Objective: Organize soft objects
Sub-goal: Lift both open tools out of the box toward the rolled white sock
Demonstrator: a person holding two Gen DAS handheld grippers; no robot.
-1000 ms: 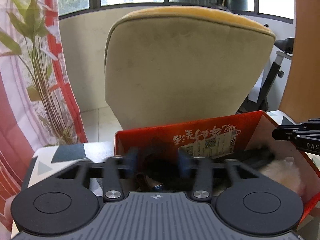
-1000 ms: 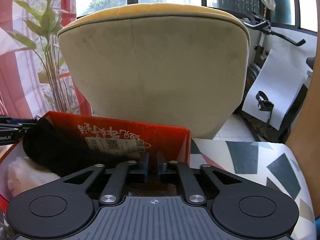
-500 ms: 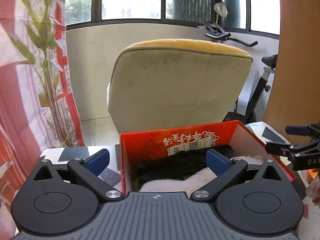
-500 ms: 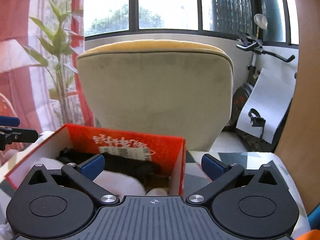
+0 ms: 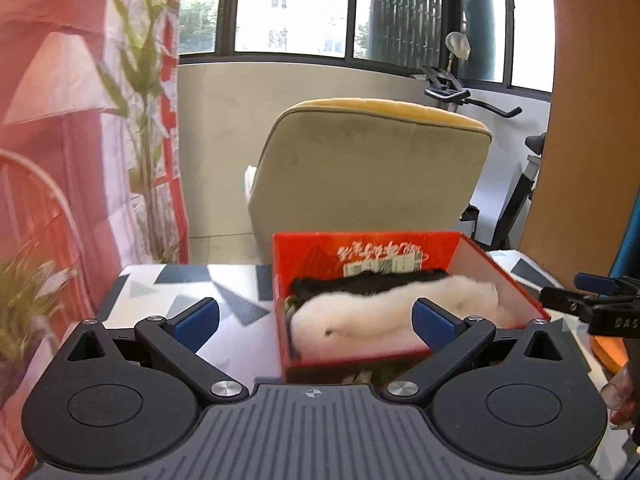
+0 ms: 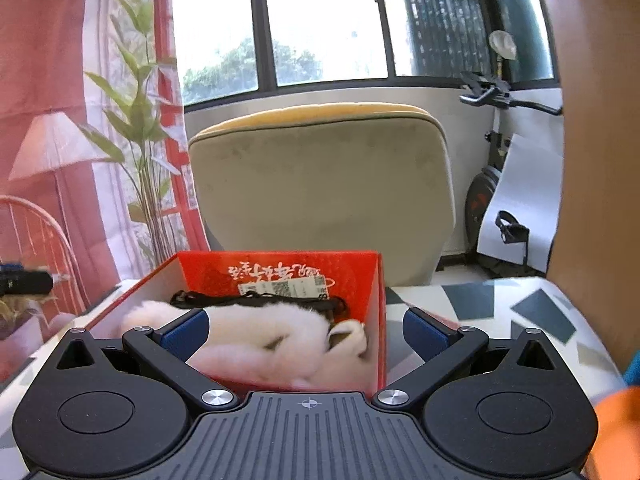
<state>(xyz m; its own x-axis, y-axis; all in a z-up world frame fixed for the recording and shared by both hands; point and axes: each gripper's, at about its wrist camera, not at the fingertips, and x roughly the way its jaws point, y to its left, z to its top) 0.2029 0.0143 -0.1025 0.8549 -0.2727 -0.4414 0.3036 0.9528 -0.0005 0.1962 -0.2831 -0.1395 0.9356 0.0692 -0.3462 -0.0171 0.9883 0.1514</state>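
Observation:
A red cardboard box (image 5: 320, 252) (image 6: 376, 304) stands on the patterned table. Inside it lies a white fluffy soft item (image 5: 384, 312) (image 6: 272, 336) with a black soft item (image 5: 360, 282) (image 6: 256, 301) behind it. My left gripper (image 5: 316, 318) is open and empty, drawn back in front of the box's left front corner. My right gripper (image 6: 306, 330) is open and empty too, held before the box's right front corner. The right gripper's fingers (image 5: 592, 300) show at the right edge of the left wrist view.
A beige chair with a yellow top (image 5: 368, 176) (image 6: 320, 192) stands right behind the table. A red curtain and a plant (image 5: 148, 140) are at the left, an exercise bike (image 6: 496, 184) at the right. An orange object (image 5: 608, 352) lies near the table's right edge.
Both grippers opened wide, let go of the soft items in the box and pulled back from it. The whole box with the white item now shows.

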